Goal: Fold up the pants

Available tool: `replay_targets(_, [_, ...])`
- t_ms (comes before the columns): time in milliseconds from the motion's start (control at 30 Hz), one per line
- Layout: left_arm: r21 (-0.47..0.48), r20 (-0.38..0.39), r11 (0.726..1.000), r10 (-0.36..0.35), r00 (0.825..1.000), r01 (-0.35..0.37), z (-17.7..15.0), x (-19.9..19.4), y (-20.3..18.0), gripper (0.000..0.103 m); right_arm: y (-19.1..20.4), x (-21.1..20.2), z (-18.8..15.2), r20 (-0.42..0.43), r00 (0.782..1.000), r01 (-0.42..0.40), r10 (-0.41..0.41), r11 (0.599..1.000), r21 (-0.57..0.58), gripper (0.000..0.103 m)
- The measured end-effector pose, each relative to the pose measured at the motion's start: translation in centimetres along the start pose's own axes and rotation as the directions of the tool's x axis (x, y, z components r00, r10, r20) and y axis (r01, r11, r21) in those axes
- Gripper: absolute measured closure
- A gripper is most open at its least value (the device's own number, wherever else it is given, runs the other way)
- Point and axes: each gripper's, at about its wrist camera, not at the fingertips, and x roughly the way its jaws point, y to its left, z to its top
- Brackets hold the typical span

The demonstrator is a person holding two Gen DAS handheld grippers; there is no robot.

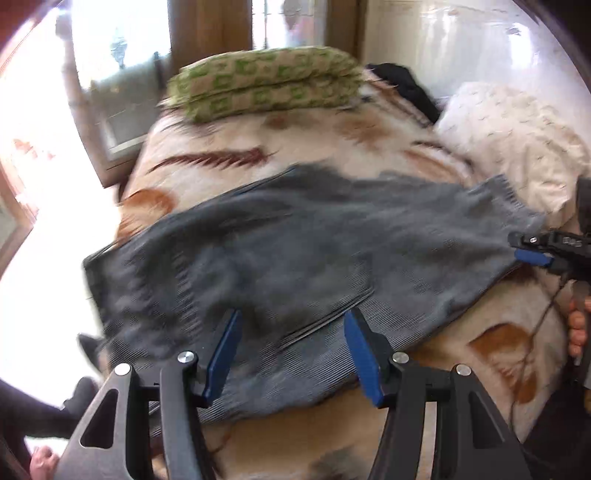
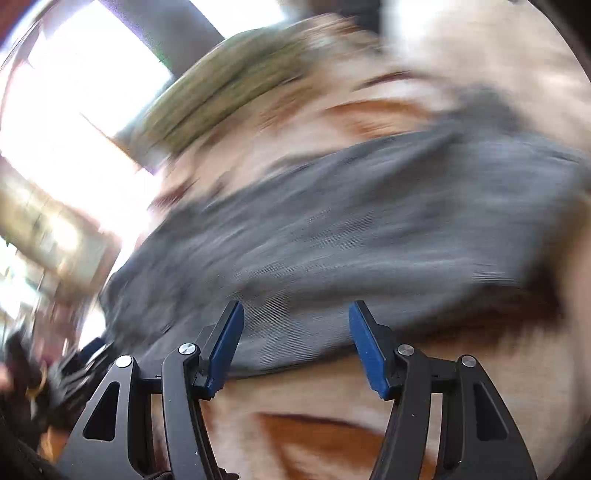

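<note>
Item: grey knit pants, soft and ribbed, lying folded lengthwise across the bed's leaf-print blanket. You are holding the left hand-held gripper and right hand-held gripper half-spread, gripping nothing. Probably between folds: next, you are pinching one end's edge.

1. We note a bed under a cream blanket with brown leaf prints.
2. Two green-patterned pillows, stacked, sit at its far end; a cream pillow lies to the right.
3. Behind, a wood-framed window admits glaring daylight.
4. The wall at right looks pale.
</note>
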Motion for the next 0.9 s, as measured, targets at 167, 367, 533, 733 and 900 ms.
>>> replay_targets(167, [0.067,-0.016,0.983,-0.170,0.985,0.171,4.0,3.2,-6.9,0.043,-5.9,-2.5,1.5,0.077,0.991,0.093,-0.111,0.975,0.203,0.032])
replay_targets(367, [0.177,-0.092,0.924,-0.327,0.941,0.339,8.3,8.7,-17.1,0.043,-7.7,-1.5,1.1,0.096,0.983,0.135,-0.158,0.968,0.212,0.032])
replay_targets(533, [0.280,-0.246,0.915,-0.223,0.943,0.290,4.8,13.8,-20.5,0.043,-8.2,0.8,1.5,0.072,0.990,0.101,-0.124,0.959,0.266,0.032])
replay_targets(733, [0.193,-0.209,0.911,-0.323,0.923,0.363,5.3,12.9,-18.7,0.043,-10.7,1.5,1.9,0.120,0.983,0.077,-0.136,0.911,0.405,0.031])
replay_targets(900, [0.040,-0.164,0.903,-0.417,0.894,0.428,8.1,12.5,-16.9,0.044,-11.0,1.7,2.3,0.150,0.982,0.041,-0.114,0.906,0.421,0.032])
